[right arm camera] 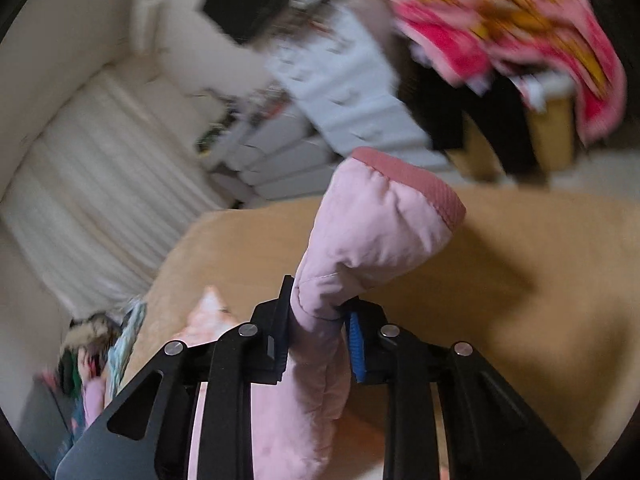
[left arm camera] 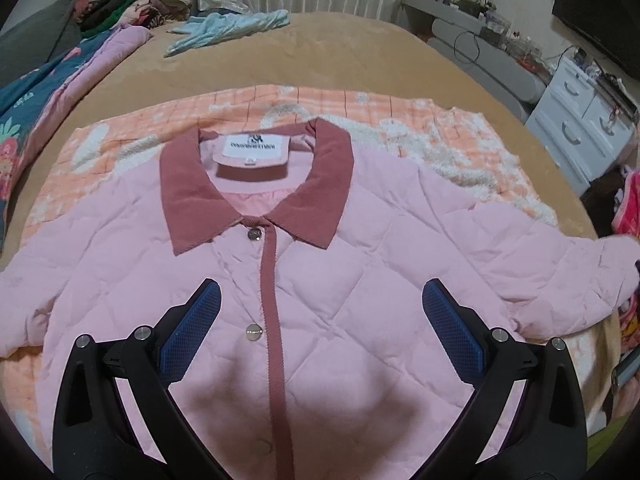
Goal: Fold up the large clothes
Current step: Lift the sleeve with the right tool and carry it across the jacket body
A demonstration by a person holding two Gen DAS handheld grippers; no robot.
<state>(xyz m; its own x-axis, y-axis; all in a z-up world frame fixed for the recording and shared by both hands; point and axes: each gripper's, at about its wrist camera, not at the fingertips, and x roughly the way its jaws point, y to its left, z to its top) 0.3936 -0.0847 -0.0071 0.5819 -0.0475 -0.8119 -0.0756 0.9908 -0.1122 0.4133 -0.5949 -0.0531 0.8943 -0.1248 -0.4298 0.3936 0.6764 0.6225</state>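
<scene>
Right claw (right arm camera: 316,320) pinches the raised jacket sleeve (right arm camera: 376,224).

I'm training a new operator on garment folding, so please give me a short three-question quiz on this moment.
1. True or false: the left gripper is clamped on the pink jacket's collar.
2. What does the right gripper hold? A) the blue garment B) the jacket's sleeve C) nothing
3. Fill in: the jacket lies face up on an orange-and-white checked ____ over the tan bed cover.

Key: 1 false, its jaws stand open above the jacket's front. 2 B, shut on the sleeve near the cuff. 3 blanket.
</scene>
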